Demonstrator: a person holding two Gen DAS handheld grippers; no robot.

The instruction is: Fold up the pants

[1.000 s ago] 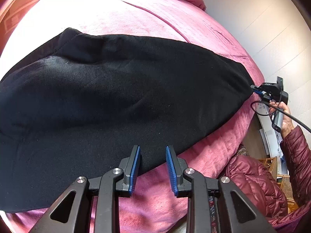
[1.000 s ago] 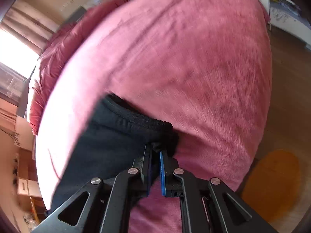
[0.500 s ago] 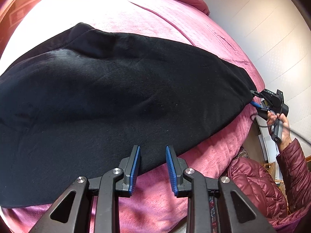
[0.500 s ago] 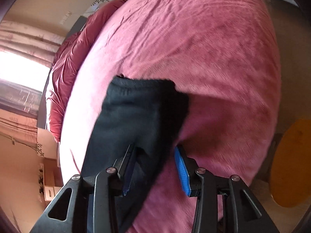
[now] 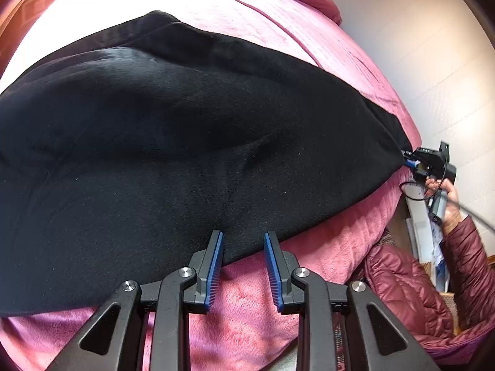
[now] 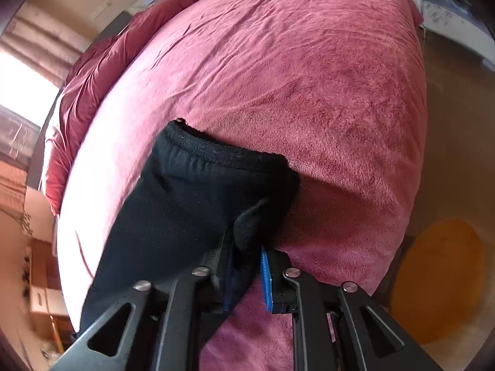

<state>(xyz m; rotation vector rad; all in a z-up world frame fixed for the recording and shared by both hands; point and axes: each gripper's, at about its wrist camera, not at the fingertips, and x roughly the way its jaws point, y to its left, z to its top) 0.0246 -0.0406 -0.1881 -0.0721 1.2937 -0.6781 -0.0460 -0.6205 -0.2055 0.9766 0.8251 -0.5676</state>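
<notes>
Black pants (image 5: 191, 160) lie long on the pink bed (image 6: 309, 77), not yet folded short; our left gripper (image 5: 243, 266) fingers stand apart and empty, while our right gripper (image 6: 247, 275) fingers are closing on the waistband corner (image 6: 253, 225).

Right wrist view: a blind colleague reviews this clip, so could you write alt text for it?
The right gripper is closing on a bunched corner of black pants near their waistband, with the fabric between its jaws. The pants lie on a pink bedspread, and an orange rug shows on the floor at the right.
</notes>
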